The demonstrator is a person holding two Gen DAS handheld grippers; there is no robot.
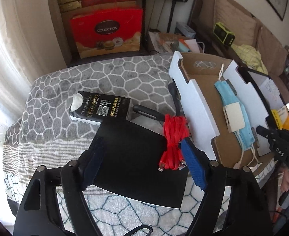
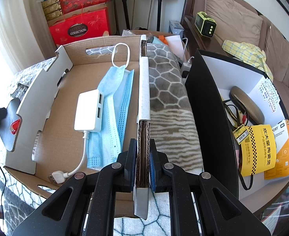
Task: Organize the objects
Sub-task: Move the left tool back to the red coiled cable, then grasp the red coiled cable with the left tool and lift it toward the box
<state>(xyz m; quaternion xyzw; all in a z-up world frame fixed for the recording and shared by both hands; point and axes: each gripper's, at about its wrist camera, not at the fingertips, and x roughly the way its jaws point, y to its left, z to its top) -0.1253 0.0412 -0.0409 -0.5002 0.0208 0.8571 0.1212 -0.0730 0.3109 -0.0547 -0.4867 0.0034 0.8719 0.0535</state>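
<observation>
Take the cardboard box (image 2: 69, 106) as your landmark. Your right gripper (image 2: 142, 163) is pinched onto the box's near-right wall, both pads pressed flat against the corrugated edge. Inside the box lie a blue face mask (image 2: 113, 106) and, on top of it, a white USB hub (image 2: 88, 110) whose cable curls toward the near wall; the rest of the box floor is bare cardboard.

Left of the box, your left gripper (image 1: 142, 157) hangs with its jaws spread over a black flat panel (image 1: 136, 167). A red cable bundle (image 1: 173, 137) rests on that panel's box-side edge, touching the blue pad (image 1: 193, 167) of the finger nearest the box; nothing is clamped. Beyond the panel, farther from the box, sits a black tissue pack (image 1: 99, 106), and a black pen-like item (image 1: 146, 114) lies between the pack and the box.

The box's notched left wall (image 1: 191, 102) stands between the cable and the box floor. Right of the box, a strip of patterned blanket (image 2: 168, 102) lies free, then a black-sided tray (image 2: 209, 114) holding leaflets, cables and a glasses case (image 2: 246, 104). Left of the tissue pack the blanket is open up to the table's edge.
</observation>
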